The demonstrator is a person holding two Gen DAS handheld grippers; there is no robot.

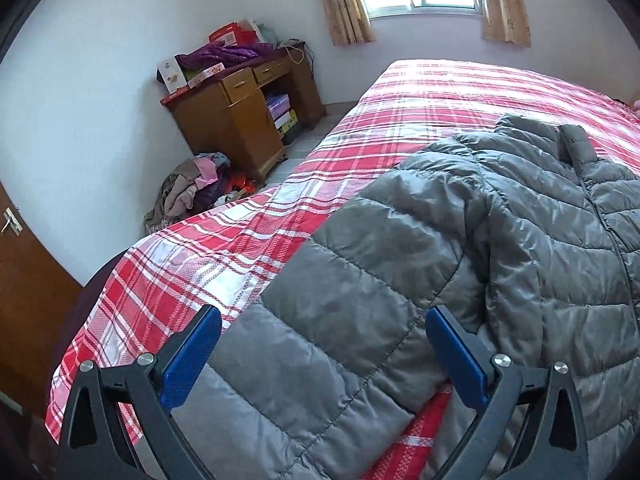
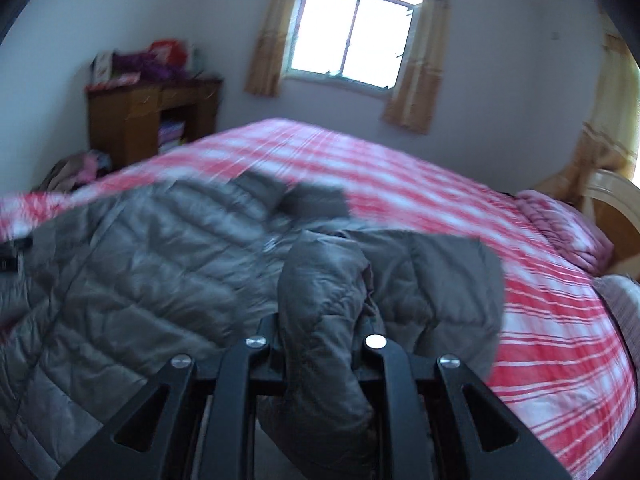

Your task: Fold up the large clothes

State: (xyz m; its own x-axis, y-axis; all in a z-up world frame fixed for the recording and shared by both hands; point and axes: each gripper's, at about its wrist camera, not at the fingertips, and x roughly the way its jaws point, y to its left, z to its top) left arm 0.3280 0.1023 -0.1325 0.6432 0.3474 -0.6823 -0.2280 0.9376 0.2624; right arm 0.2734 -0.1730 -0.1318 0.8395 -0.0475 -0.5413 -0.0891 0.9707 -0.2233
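A puffy grey jacket (image 1: 460, 240) lies spread on the bed (image 1: 224, 248), soft, light, slippery; my right gripper (image 2: 320, 344) pinches a bunched sleeve, my left gripper (image 1: 320, 344) hangs open above its hem.

Our left gripper (image 1: 322, 334) points downward with its blue-padded fingers (image 1: 192, 356) spread wide, nothing pressed between them. Our right gripper (image 2: 320, 344) also tilts downward, its black fingers drawn close together and pinching a bunched fold of grey padded fabric. The right wrist view is blurred, so the pads themselves are hidden.
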